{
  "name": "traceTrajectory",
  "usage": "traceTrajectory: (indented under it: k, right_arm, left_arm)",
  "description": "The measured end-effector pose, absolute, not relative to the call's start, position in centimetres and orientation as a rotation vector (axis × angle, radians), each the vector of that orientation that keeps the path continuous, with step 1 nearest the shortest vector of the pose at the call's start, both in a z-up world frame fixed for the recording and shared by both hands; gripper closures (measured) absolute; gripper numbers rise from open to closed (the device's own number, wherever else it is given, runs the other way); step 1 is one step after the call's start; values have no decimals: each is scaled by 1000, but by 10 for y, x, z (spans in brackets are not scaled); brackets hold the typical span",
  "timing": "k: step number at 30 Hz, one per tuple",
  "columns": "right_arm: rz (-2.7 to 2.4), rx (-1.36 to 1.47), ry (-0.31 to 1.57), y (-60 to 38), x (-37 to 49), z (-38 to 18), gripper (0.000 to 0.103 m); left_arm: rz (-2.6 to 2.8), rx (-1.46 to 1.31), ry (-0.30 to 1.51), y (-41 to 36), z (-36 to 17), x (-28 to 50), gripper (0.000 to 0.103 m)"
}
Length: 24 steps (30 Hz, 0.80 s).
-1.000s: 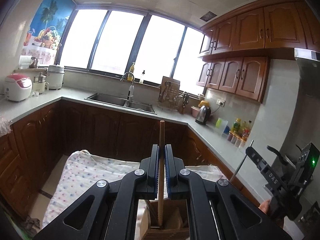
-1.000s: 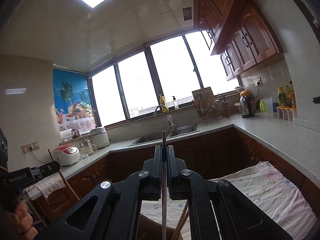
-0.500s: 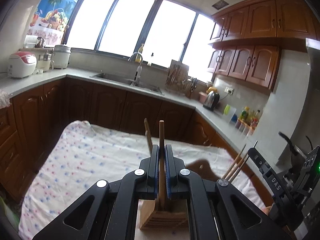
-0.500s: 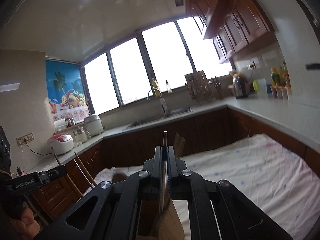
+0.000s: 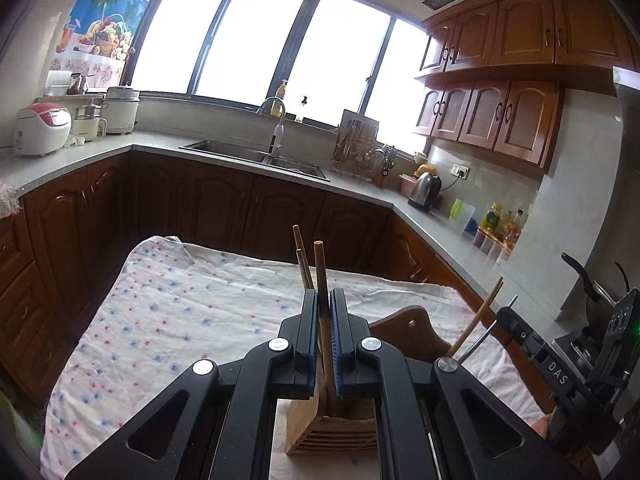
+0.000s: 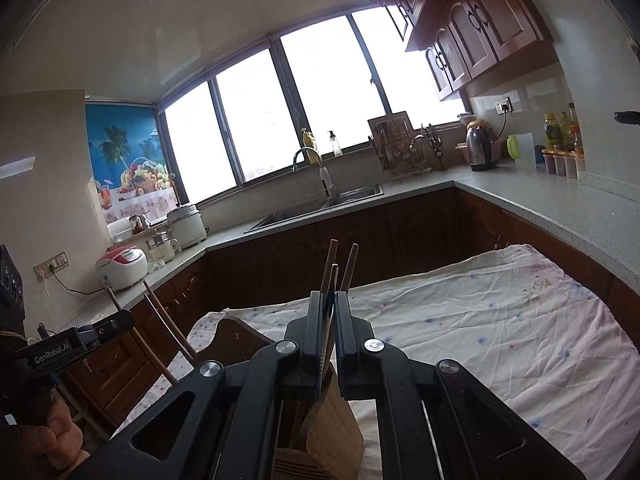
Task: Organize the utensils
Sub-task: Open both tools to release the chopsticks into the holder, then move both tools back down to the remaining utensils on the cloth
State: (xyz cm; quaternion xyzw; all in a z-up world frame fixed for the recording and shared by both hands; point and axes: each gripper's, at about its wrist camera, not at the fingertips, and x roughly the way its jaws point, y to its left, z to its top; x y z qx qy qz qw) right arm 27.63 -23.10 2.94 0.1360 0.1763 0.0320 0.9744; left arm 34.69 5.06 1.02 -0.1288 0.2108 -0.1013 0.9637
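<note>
My left gripper (image 5: pixel 324 296) is shut on a wooden utensil handle (image 5: pixel 320 264) whose lower end stands in a wooden utensil holder (image 5: pixel 332 428) on the cloth-covered table. A second wooden stick (image 5: pixel 302 258) leans beside it. My right gripper (image 6: pixel 328 300) is shut on a thin metal-handled utensil (image 6: pixel 333 280) above the same holder (image 6: pixel 336 436). Two wooden sticks (image 6: pixel 342 268) rise behind its fingers. The right gripper also shows at the right of the left wrist view (image 5: pixel 520 332), the left one at the left of the right wrist view (image 6: pixel 80 340).
A floral white cloth (image 5: pixel 180 320) covers the table. A dark wooden board (image 5: pixel 412 336) lies by the holder. Dark wood cabinets and a grey counter (image 5: pixel 224 148) with sink, rice cooker and kettle (image 5: pixel 424 190) ring the table.
Both grippers have tilted down and dropped toward the holder. The table and holder now fill more of each view, and the held utensils reach into the holder.
</note>
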Motion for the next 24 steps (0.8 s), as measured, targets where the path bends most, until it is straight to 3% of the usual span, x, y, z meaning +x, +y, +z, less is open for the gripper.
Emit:
traceTrajectory:
  k: [6,7,10,13,20,21,24]
  right_arm:
    - [78,292,390,-234,280,32,92]
    - [81,302,389,-236,279,33,86]
    - [89,323,370,-239,274,38,51]
    - [100,352,355,-244,267,42,32]
    - [118,396,352,-254,253,48,8]
    - [118,398,351,-255,251,49,6]
    - [121,397,355,-257,239,51,5]
  left_arm:
    - [-197,-250,450,49,12,349,95]
    - [-197,-253,459,50,12,350,86]
    - [-183,-259,452,51,15,347,72]
    - [-184,-263,458,51,17,343,61]
    - [-164,-254,461,50,22,321,31]
    - [-155,-253,461,51,23,318,22]
    - [-139,-255,456,53,26,304,13]
